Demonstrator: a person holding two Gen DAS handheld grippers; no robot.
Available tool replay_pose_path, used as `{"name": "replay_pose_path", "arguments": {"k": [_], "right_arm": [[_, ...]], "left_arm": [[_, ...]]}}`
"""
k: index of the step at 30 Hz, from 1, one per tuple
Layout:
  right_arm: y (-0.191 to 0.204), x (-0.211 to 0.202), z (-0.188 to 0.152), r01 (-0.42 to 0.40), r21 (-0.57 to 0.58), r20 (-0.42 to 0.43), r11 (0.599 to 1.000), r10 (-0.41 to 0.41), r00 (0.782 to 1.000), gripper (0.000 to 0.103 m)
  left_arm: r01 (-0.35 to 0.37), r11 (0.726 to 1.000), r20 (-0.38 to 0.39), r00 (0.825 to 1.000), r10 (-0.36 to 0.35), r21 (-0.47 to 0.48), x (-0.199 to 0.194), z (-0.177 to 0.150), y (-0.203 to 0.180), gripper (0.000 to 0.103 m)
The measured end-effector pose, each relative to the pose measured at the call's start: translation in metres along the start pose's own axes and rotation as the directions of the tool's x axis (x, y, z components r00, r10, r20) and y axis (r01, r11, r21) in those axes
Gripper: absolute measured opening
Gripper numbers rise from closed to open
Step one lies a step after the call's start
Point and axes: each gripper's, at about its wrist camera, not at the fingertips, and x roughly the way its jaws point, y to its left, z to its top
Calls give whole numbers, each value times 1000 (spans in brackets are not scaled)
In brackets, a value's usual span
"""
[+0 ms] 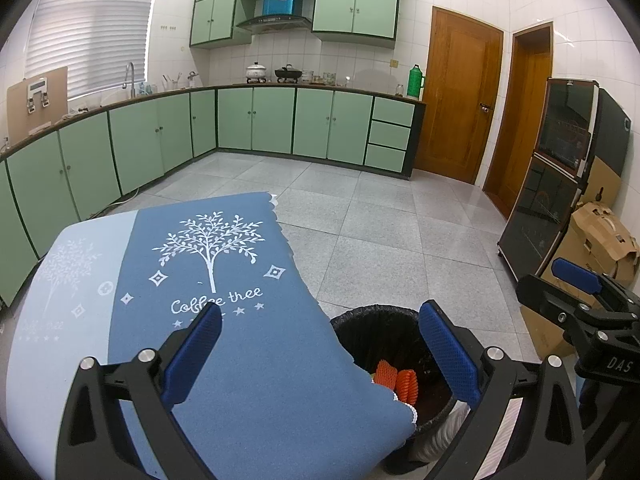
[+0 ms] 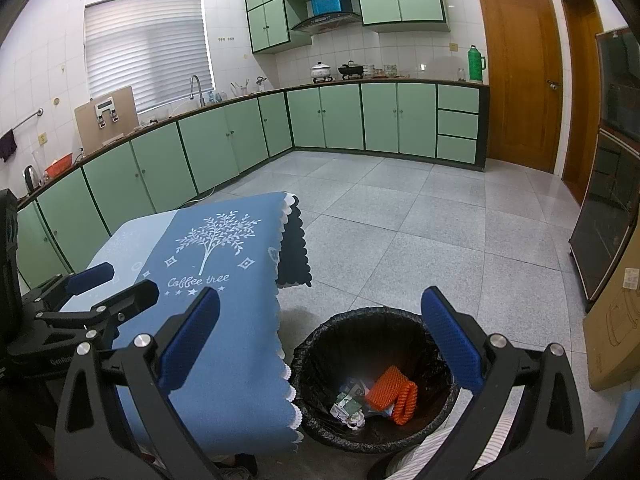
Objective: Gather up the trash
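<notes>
Both the left gripper point(image 1: 320, 356) and right gripper point(image 2: 320, 344) are spread wide, holding nothing. The trash point(image 2: 390, 394) sits in the bin point(image 2: 320, 344). Check the table point(image 2: 224, 340) carefully for leftovers.

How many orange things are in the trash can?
2: both orange foam nets lie in the black trash can, one flat, the other curled beside it. Paper scraps may hide more.

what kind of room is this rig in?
A home kitchen, most likely. Green base cabinets run under an L-shaped counter with a sink faucet, and pots sit on a stove beneath a range hood. Both grippers hang open over the trash bin.
</notes>
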Motion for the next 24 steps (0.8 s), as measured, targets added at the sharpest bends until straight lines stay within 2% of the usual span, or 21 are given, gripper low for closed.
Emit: {"name": "replay_pose_path", "arguments": {"k": [24], "right_arm": [[3,0,-1,0,-1,-3,1000,0,1000,98]], "left_arm": [[0,1000,-5,1000,0,0,0,-2,3,97]]}}
